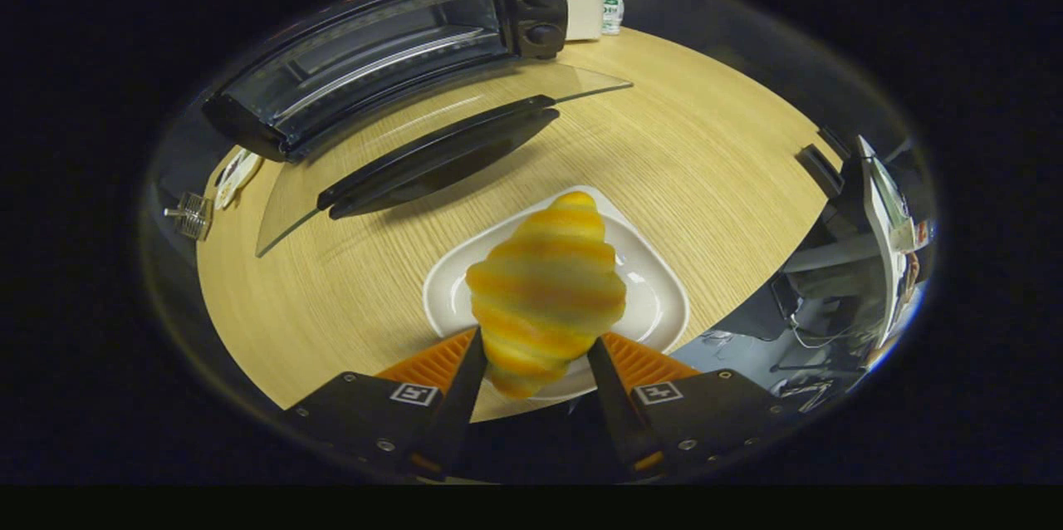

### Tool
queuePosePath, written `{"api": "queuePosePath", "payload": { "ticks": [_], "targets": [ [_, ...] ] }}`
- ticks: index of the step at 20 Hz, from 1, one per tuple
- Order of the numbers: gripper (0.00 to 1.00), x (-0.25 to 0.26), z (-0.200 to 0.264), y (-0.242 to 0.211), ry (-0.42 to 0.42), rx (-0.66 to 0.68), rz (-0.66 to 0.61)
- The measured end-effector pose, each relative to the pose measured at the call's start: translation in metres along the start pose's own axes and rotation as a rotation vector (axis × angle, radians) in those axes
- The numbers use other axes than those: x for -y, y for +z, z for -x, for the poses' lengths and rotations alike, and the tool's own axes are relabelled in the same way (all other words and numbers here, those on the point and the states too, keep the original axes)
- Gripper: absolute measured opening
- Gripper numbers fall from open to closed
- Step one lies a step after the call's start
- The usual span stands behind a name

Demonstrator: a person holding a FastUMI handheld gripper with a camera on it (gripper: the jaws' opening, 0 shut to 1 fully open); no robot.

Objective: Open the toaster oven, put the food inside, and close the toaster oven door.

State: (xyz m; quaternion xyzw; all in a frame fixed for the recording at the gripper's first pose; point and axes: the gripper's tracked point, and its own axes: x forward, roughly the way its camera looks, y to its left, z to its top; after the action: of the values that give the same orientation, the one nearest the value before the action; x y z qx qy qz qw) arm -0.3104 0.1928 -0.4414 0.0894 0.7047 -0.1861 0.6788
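Pale wood-grain table (706,148); black oven (374,56) upper left, glass door (432,148) dropped flat. Gripper (536,347) clamps ridged, glossy croissant (544,289) at frame bottom, over smooth white plate (656,297).

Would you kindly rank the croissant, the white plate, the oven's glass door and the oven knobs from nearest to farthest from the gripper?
1. Croissant, between the gripper fingers.
2. White plate, just under the croissant.
3. Glass door, folded open, beyond the plate.
4. Oven knobs, farthest back.
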Motion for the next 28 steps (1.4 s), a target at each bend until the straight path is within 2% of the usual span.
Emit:
{"api": "queuePosePath", "payload": {
  "ticks": [3,6,7,10,15,20,28],
  "targets": [
    [0.58,-0.003,0.001,0.001,0.040,0.013,0.002],
    [0.44,-0.009,0.007,-0.004,0.148,0.010,-0.052],
    [0.43,-0.013,0.012,-0.003,0.193,0.019,-0.064],
    [0.42,-0.020,0.034,0.006,0.295,0.092,-0.056],
    [0.42,-0.044,0.073,0.041,0.517,0.223,-0.105],
    [0.42,-0.059,0.088,0.085,0.620,0.303,-0.134],
    [0.42,-0.117,0.094,0.160,0.767,0.368,-0.179]
  ]
}}
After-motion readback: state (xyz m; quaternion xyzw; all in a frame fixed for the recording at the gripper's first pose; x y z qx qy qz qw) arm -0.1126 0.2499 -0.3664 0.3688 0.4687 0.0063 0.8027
